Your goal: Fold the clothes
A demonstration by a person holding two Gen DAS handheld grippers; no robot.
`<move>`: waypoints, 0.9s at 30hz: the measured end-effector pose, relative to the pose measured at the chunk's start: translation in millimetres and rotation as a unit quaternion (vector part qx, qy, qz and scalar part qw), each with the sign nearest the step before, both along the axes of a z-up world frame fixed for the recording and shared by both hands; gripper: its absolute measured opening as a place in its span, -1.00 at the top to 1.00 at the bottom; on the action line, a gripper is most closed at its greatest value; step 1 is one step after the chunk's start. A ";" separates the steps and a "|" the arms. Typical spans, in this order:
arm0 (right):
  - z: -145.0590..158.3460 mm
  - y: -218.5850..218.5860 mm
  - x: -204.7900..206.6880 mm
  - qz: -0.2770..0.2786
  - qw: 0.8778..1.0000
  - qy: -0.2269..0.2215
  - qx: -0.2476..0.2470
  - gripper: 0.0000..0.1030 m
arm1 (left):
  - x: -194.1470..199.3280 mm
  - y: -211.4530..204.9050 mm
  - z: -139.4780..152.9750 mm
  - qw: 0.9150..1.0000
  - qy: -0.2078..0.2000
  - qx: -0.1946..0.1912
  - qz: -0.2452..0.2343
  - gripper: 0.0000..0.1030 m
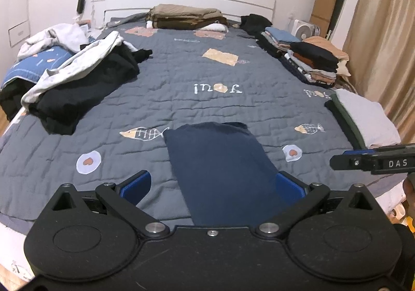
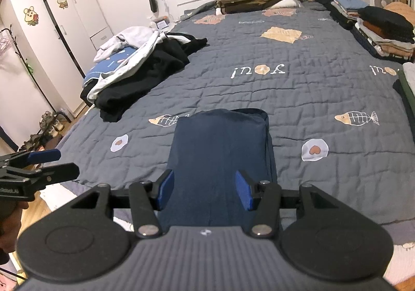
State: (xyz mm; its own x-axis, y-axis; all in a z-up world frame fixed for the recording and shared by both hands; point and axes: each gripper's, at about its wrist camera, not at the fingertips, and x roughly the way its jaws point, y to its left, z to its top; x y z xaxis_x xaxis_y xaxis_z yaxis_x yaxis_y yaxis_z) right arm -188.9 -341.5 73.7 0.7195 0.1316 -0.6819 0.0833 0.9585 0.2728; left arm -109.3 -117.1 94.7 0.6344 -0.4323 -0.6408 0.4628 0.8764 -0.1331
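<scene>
Grey quilted bedspread [image 1: 181, 78] fills both views, with an unsorted heap [image 1: 77, 78] at the left and folded stacks [image 1: 311, 62] at the upper right. Risk, as I judge it: the folded navy garment [image 2: 220, 151] could slump open or slip off the near bed edge if one side is gripped alone. It lies at the bottom centre of both frames, running up from between the fingers. Both tongs stand spread, pinching nothing: the left gripper [image 1: 212, 187] wide, cloth against its right pad only; the right gripper [image 2: 205, 191] half open, astride the cloth
</scene>
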 end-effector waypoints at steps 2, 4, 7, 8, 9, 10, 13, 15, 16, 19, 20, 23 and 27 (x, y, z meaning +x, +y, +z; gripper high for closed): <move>3.0 -0.5 -3.2 -0.002 1.000 0.001 -0.003 0.00 | -0.8 -3.0 2.1 1.000 -0.003 -0.001 -0.001 -0.99; 5.2 -2.6 -7.9 -0.005 1.000 0.005 -0.004 0.00 | -0.9 -6.2 3.7 1.000 -0.001 -0.004 -0.001 -0.99; 9.1 -6.1 -18.4 -0.007 1.000 0.005 -0.007 0.00 | -2.0 -11.5 5.2 1.000 -0.003 0.001 -0.006 -0.99; 9.4 -7.7 -21.9 -0.007 1.000 0.006 -0.007 0.00 | -2.7 -14.3 5.7 1.000 -0.005 0.006 -0.007 -0.99; 9.6 -9.3 -25.4 -0.007 1.000 0.007 -0.006 0.00 | -3.5 -17.0 6.0 1.000 -0.007 0.011 -0.009 -0.99; 9.8 -10.9 -28.8 -0.007 1.000 0.008 -0.006 0.00 | -4.3 -19.4 6.1 1.000 -0.008 0.014 -0.010 -0.99; 10.5 -15.6 -39.2 -0.007 1.000 0.011 -0.005 0.00 | -6.1 -25.8 5.7 1.000 -0.005 0.026 -0.009 -0.99; 9.9 -17.5 -41.8 -0.002 1.000 0.015 -0.005 0.00 | -6.4 -28.5 6.0 0.999 -0.003 0.033 -0.005 -0.99; 10.2 -18.1 -43.1 0.000 1.000 0.013 -0.007 0.00 | -6.5 -29.7 6.4 0.999 -0.001 0.035 -0.003 -0.99; 9.2 -19.2 -42.0 0.009 1.000 0.010 -0.002 0.00 | -8.3 -32.0 8.3 0.999 -0.001 0.037 0.000 -0.99; 8.0 -19.7 -40.2 0.011 1.000 0.009 0.001 0.00 | -9.1 -32.3 8.3 0.999 -0.004 0.040 -0.002 -1.00; 4.1 -20.5 -33.1 0.007 1.000 0.011 0.011 0.00 | -4.9 -31.3 6.3 0.999 -0.001 0.042 -0.006 -0.99; 1.1 -25.1 -22.0 -0.002 1.000 0.011 0.016 0.00 | 9.7 -27.8 -0.2 0.999 0.002 0.039 -0.010 -0.99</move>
State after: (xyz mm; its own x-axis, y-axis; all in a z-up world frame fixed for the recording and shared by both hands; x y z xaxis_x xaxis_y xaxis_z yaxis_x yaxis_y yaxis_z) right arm -210.9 -366.6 74.8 0.7046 0.1504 -0.6934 0.0945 0.9487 0.3018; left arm -99.6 -144.9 94.4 0.6237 -0.3947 -0.6748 0.4808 0.8743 -0.0669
